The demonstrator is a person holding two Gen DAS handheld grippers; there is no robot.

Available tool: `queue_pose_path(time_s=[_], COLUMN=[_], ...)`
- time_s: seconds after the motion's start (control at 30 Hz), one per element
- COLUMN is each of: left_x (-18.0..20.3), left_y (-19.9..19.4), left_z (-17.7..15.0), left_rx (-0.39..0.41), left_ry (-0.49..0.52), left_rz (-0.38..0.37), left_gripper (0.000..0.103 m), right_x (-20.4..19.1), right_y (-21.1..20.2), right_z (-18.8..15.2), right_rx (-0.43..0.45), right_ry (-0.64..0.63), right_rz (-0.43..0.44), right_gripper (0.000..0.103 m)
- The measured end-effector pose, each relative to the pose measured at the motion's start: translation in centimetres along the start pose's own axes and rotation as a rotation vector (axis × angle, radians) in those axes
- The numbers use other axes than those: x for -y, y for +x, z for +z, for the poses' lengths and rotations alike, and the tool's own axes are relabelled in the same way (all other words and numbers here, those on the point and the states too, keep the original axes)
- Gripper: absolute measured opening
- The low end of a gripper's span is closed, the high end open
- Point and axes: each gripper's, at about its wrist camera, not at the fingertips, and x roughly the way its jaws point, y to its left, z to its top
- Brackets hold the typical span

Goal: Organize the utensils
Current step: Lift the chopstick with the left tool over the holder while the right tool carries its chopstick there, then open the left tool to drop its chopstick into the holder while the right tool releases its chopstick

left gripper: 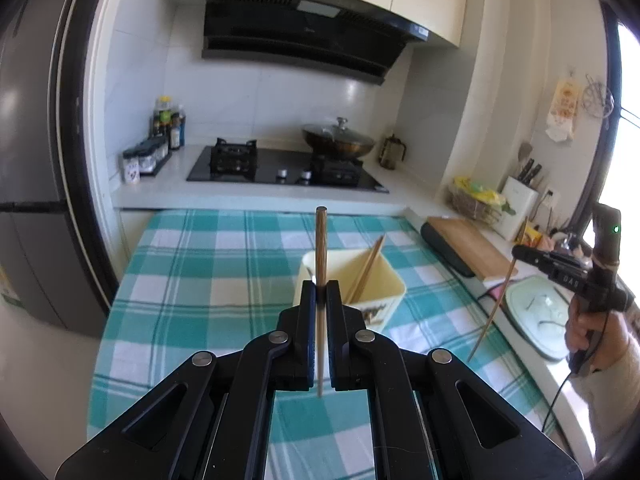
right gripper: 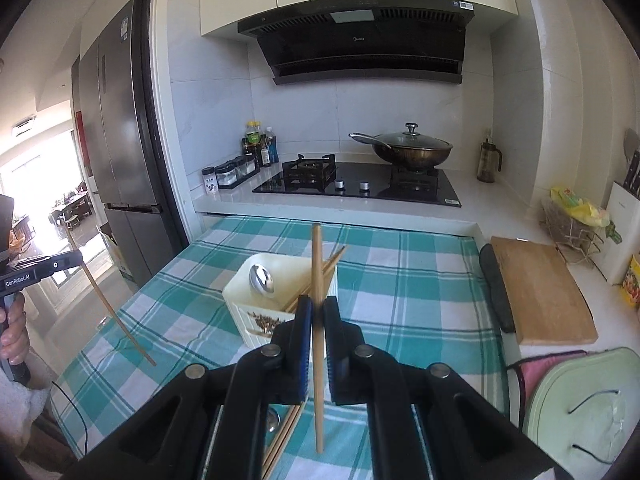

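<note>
Table cloth holds a bin (left gripper: 352,280) mid-table, just ahead of both tongs, left (left gripper: 320,292) and right (right gripper: 316,312), each gripping one upright chopstick.

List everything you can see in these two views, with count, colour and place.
Wooden chopstick in left claw: one, brown, upright.
Wooden chopstick in right claw: one, tan, upright.
Cream plastic utensil holder: one, on cloth, holding chopsticks.
Silver metal spoon: one, inside holder.
Teal-and-white checked tablecloth: one, covering table.
Wooden cutting board: one, right counter.
Dark lidded wok: one, on stove.
Black gas stove: one, rear counter.
Left claw: black, shut.
Right claw: black, shut.
</note>
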Motion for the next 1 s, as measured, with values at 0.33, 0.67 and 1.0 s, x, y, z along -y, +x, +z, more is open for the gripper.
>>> queue_pose_path(time_s=[0.33,0.67,1.0], left_x=[1.7,1.0,0.9], left_y=[7.9,19.5,21.2], left_z=[7.0,3.5,1.2], left_rx=[0.1,-0.138,-0.23], left_ry=[-0.006,-0.056,-0.071], left_rz=[0.05,0.054,0.067], left_gripper=[0.003,0.003,0.072], right_x=[-2.2,-2.2,-0.8], right_y=[3.6,15.3,21.2], right_z=[7.9,6.0,3.2], right_rx=[0.168,-0.027,-0.194], right_ry=[-0.06,-0.016,0.085], right_rz=[0.007,0.076,0.095], right_gripper=[0.007,0.006,0.021])
